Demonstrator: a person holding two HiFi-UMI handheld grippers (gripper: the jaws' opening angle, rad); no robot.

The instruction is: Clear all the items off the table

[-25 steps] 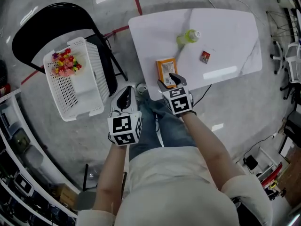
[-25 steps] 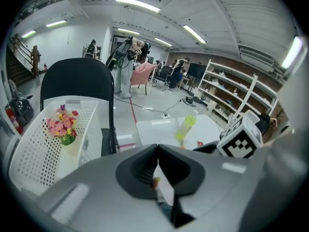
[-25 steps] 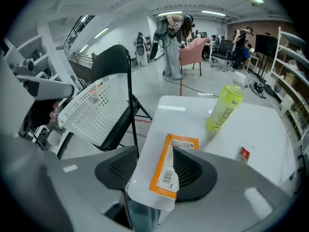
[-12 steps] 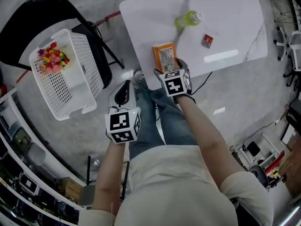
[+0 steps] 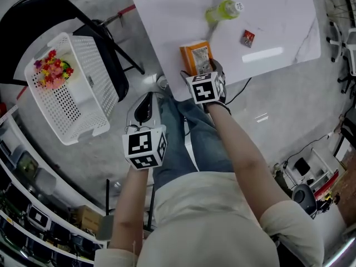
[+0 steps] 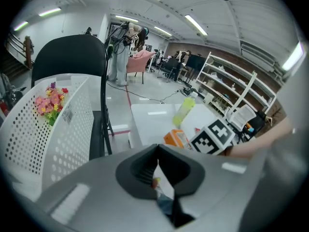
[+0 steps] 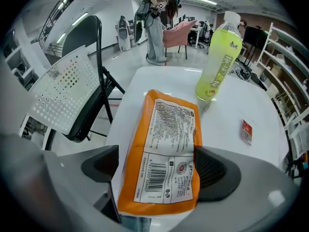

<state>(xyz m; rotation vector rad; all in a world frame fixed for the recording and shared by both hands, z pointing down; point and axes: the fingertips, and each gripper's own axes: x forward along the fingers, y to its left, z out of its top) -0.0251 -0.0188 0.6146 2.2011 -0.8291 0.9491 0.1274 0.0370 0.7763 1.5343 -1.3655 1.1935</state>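
An orange snack packet (image 5: 196, 58) lies at the near edge of the white table (image 5: 167, 15). My right gripper (image 5: 199, 72) points steeply down over the packet's near end. Its jaws have just been opening and stand wide, with the packet (image 7: 164, 149) between them; the left pad is clear of it. A yellow-green bottle (image 5: 222, 10) lies on its side farther back, beside a small red sachet (image 5: 248, 36). My left gripper (image 5: 146, 107) hangs over the person's lap, left of the table, shut and holding nothing.
A white perforated basket (image 5: 83, 93) with a bunch of pink and red flowers (image 5: 52, 70) rests on a black folding chair (image 5: 33, 15) left of the table. The person's jeans-clad legs are below the table's near edge. Shelving runs along the lower left.
The right gripper has come down over the orange packet's near end and its jaws have spread. The left gripper has sunk a little beside the lap.
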